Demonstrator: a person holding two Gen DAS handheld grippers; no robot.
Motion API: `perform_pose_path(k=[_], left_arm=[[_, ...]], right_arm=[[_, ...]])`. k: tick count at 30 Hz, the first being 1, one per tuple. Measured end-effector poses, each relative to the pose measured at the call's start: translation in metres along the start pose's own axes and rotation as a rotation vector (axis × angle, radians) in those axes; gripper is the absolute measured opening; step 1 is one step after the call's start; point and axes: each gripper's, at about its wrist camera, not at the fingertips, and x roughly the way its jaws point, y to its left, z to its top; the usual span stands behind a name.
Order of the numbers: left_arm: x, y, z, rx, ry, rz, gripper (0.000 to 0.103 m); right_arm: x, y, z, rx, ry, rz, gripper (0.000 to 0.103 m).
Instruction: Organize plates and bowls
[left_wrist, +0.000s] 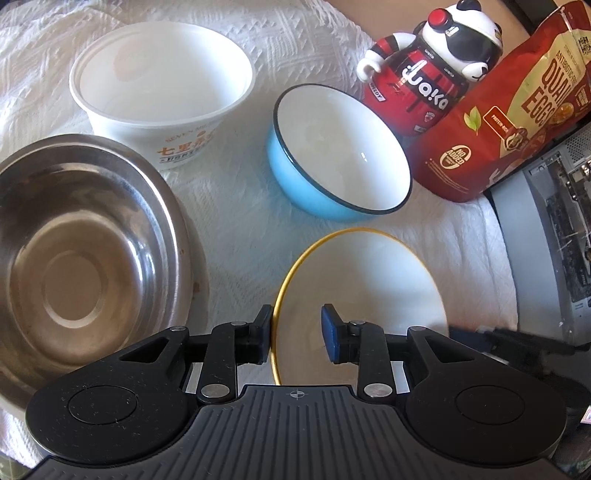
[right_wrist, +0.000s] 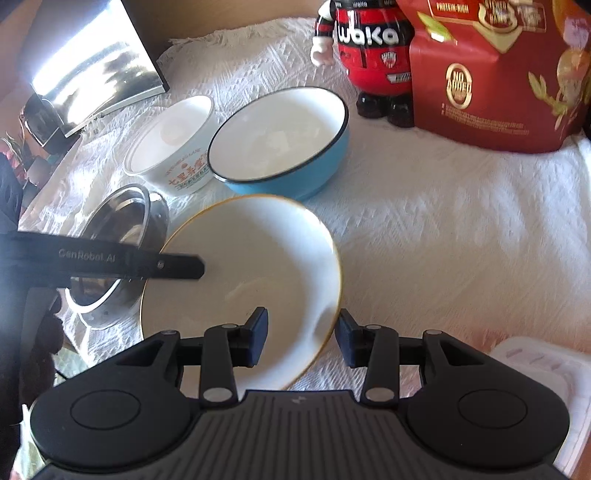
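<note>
Judging progress: we read the task as early; nothing is stacked or nested yet, and every dish sits separately on the white cloth (left_wrist: 332, 33) over the tabletop.
Plate: yellow-rimmed plate (left_wrist: 365, 280) lies nearest us, just in front of the blue bowl (left_wrist: 332, 155).
Bowls: blue bowl mid-cloth; paper noodle bowl (left_wrist: 162, 96) beside it; steel bowl (left_wrist: 85, 236) nearest the left edge. All upright and empty, as far as we can see.
Left tongs (left_wrist: 299, 332): apart, straddling the plate's left rim; one pad at the outer edge, the other over the plate's face with a clear gap. No clamp.
Right tongs (right_wrist: 301, 338): straddling the plate's right rim; whether the pads press we cannot tell.
Remaining: we judge the plate and all three bowls are yet to be grouped.
Left view only: panda figure's (left_wrist: 432, 70) head; quail egg bag's (left_wrist: 517, 122) label; steel bowl's full interior.
Right view only: left tongs' arm crossing the plate; a white plastic container (right_wrist: 539, 373) at lower right; a shiny dark panel (right_wrist: 92, 62) at the cloth's far corner.
</note>
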Motion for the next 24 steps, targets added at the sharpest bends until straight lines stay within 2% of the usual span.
perform_pose_path(k=[6, 11, 14, 17, 20, 24], left_arm=[[-0.013, 0.002, 0.003, -0.016, -0.042, 0.022, 0.03], [-0.021, 0.004, 0.007, -0.051, -0.078, 0.051, 0.03], [-0.025, 0.005, 0.006, -0.04, -0.093, 0.053, 0.03], [-0.031, 0.009, 0.007, -0.016, -0.104, 0.03, 0.03], [-0.034, 0.014, 0.011, 0.01, -0.114, -0.004, 0.03], [-0.039, 0.02, 0.017, 0.101, -0.106, -0.042, 0.03]], right_arm=[[-0.007, 0.004, 0.004, -0.095, -0.079, -0.098, 0.041], [-0.013, 0.005, 0.006, -0.162, -0.147, -0.146, 0.042], [-0.014, 0.009, 0.007, -0.185, -0.18, -0.156, 0.052], [-0.016, 0.017, 0.008, -0.195, -0.215, -0.198, 0.056], [-0.02, 0.027, 0.008, -0.198, -0.254, -0.239, 0.069], [-0.023, 0.038, 0.011, -0.127, -0.303, -0.293, 0.07]])
